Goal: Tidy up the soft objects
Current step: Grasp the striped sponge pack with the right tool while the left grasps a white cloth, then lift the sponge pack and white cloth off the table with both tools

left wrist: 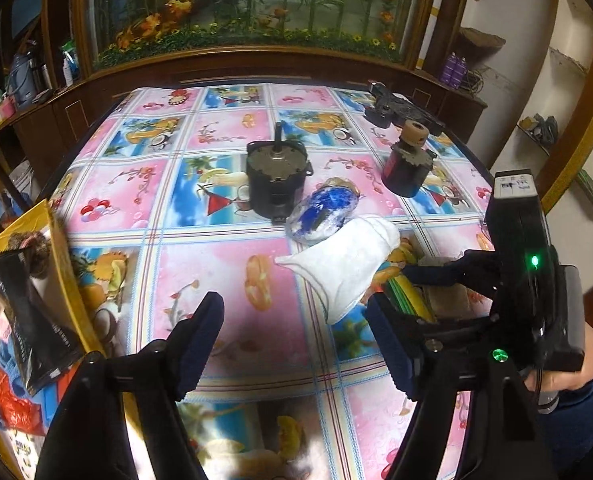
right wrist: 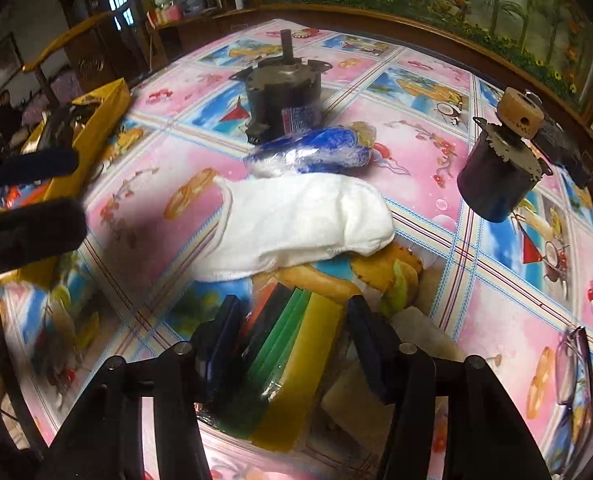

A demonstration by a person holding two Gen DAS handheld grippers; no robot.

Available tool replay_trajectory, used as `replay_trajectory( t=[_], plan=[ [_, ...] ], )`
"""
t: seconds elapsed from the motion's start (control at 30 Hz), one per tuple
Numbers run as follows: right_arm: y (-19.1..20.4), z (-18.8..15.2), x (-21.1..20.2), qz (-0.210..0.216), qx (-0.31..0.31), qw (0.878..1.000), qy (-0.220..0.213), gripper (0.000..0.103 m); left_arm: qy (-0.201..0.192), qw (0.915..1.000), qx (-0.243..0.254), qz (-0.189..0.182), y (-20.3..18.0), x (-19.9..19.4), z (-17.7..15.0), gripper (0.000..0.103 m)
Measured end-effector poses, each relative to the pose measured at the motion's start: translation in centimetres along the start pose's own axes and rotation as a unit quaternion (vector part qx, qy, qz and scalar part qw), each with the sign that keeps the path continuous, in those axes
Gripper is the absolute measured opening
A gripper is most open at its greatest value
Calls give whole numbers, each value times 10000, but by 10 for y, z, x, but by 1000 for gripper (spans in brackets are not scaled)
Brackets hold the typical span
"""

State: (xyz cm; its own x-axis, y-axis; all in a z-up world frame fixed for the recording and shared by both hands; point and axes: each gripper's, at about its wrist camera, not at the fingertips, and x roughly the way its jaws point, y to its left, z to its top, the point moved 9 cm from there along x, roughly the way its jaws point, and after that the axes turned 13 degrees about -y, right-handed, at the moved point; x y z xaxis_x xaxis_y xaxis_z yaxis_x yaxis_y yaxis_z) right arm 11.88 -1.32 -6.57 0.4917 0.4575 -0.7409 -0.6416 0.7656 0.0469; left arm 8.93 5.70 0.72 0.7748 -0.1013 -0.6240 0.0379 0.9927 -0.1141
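I'm seeing a white cloth (right wrist: 296, 224) lying on the pink-and-blue checked tabletop (right wrist: 476, 300), a blue-and-white bag (right wrist: 316, 152), and green and yellow sponges (right wrist: 292, 364).

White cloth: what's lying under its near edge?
The white cloth overlaps the far end of a wrapped pack of coloured sponges; how far the pack runs beneath is hidden.

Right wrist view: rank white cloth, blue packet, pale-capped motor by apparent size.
1. white cloth, clearly largest.
2. blue packet and pale-capped motor look similar; the fisheye edge distorts the motor, so I won't rank them.
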Motion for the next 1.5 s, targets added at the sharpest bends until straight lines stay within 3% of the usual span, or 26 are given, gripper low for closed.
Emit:
replay_trajectory(
  t=[0.17, 0.27, 0.43, 0.57, 0.7, 0.73, 0.77, 0.87, 1.07, 1.23, 1.37, 1.5],
  plan=[
    [-11, -1, -15, 95, 138, 9998, -114, 42, 122, 9996, 224, -149, -16, 18, 1, 77],
    [-38, 12, -37, 112, 695, 9961, -525, 42, 206, 9989, 343, -231, -23, 31, 0, 77],
    [-90, 25, -61, 41, 1768, 9786, -1054, 42, 313, 9959, 786, -319, -44, 56, -2, 77],
    [-97, 31, -70, 155, 2089, 9695, -1269, 42, 363, 9928, 1083, -365, -62, 76, -1, 77],
    [-94, 33, -75, 174, 2170, 9667, -1344, 42, 543, 9926, 1026, -351, -65, 101, -4, 76],
    [-95, 33, -76, 166, 2178, 9664, -1358, 42, 578, 9933, 958, -298, -63, 106, -6, 59],
    [-95, 34, -77, 168, 2190, 9658, -1374, 42, 623, 9940, 869, -220, -59, 110, -9, 32],
    [-92, 35, -77, 219, 2161, 9662, -1389, 42, 531, 9963, 666, -125, -53, 106, -12, 19],
    [-65, 35, -71, 427, 1781, 9749, -1265, 42, 428, 9985, 347, 30, -35, 67, -38, 18],
    [-6, 29, -56, 753, 944, 9878, -983, 42, 244, 9991, 63, 349, -5, 25, -66, 18],
    [26, 15, -36, 622, 410, 9949, -679, 42, 138, 9985, -7, 525, 6, 14, -76, 19],
    [31, 6, -24, 460, 192, 9973, -539, 46, 97, 9986, -46, 509, 6, 14, -75, 19]
  ],
)
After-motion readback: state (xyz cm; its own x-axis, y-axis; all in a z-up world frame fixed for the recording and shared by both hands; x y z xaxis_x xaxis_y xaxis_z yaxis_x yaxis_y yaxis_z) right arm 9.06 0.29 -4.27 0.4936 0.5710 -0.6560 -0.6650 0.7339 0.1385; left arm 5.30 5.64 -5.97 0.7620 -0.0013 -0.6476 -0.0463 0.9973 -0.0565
